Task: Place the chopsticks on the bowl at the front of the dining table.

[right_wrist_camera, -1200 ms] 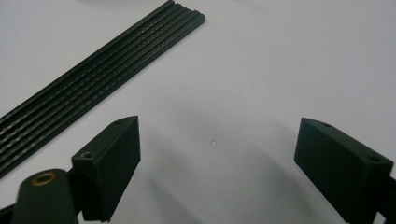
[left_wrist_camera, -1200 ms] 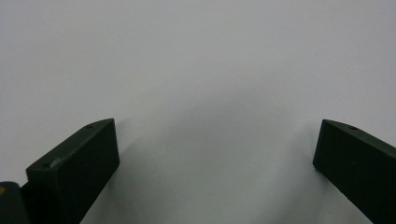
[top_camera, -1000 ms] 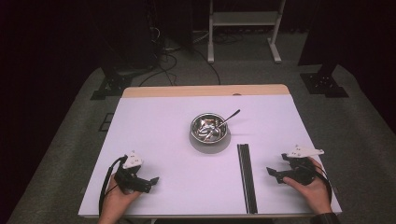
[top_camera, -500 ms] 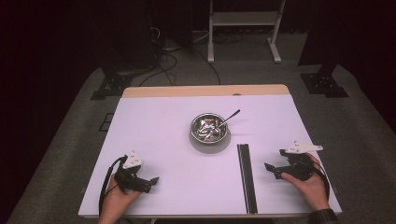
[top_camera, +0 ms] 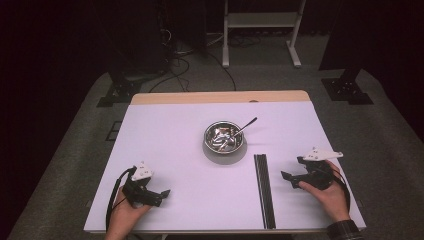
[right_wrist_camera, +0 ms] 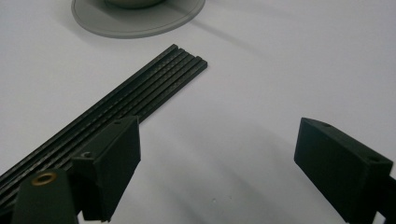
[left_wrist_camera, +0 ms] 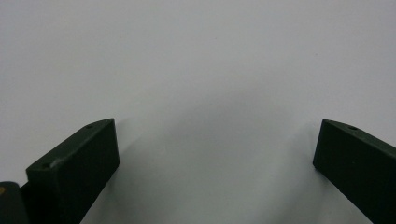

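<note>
Nearest to us, at the front edge of the white table (top_camera: 170,135), we hold the left gripper (top_camera: 161,193) low over the bare surface on the left side. In the left gripper view its two black jaws stand wide apart with nothing between them but plain white tabletop. Our left hand (top_camera: 125,215) wraps the body from below, and a black cable loops off its outer side.

On the other side we hold the right gripper (top_camera: 288,176) in our right hand (top_camera: 330,192), a little farther from the front edge, its jaws pointing toward the middle of the table. In the right gripper view (right_wrist_camera: 217,163) those jaws are also spread wide and grip nothing.

Just beside the right gripper, on its inner side, lies the black ridged strip (top_camera: 264,190), a long narrow bar that runs from near the front edge away from us. In the right gripper view the strip (right_wrist_camera: 140,93) passes behind the gripper's left-hand jaw; we cannot tell whether that jaw touches it.

Past the far end of the strip, near the table's centre, sits a shiny metal bowl (top_camera: 223,137) on a grey round coaster (top_camera: 212,155). A spoon (top_camera: 244,126) leans in the bowl, its handle sticking out over the rim toward the far right. Small metal pieces lie inside, too small for us to name.
</note>
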`<state>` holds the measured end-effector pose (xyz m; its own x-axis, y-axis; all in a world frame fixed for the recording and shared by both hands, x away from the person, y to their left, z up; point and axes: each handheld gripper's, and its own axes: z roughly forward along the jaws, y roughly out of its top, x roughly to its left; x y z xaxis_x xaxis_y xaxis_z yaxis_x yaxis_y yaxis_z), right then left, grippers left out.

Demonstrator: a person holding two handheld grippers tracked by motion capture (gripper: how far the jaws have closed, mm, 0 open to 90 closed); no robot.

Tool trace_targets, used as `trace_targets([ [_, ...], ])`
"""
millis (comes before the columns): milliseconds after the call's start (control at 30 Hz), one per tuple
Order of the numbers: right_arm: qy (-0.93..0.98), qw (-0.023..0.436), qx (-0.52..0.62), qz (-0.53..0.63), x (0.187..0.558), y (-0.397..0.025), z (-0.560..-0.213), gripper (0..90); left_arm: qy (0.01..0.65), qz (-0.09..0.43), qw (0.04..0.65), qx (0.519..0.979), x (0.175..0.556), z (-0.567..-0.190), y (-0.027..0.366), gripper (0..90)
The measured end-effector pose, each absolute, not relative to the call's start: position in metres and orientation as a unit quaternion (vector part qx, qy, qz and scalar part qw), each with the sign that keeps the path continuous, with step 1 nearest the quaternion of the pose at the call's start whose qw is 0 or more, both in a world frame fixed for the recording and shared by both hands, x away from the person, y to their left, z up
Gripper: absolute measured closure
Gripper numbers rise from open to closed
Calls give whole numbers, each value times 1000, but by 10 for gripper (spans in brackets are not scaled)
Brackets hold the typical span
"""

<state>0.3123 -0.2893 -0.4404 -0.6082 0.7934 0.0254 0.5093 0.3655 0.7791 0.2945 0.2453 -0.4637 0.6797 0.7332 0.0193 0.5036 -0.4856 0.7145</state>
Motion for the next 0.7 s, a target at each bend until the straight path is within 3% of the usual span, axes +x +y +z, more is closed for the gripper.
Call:
trace_targets([
  [700,809,180,402,390,326,-278,-437,135,365,163,352,846,295,-464,245,0],
])
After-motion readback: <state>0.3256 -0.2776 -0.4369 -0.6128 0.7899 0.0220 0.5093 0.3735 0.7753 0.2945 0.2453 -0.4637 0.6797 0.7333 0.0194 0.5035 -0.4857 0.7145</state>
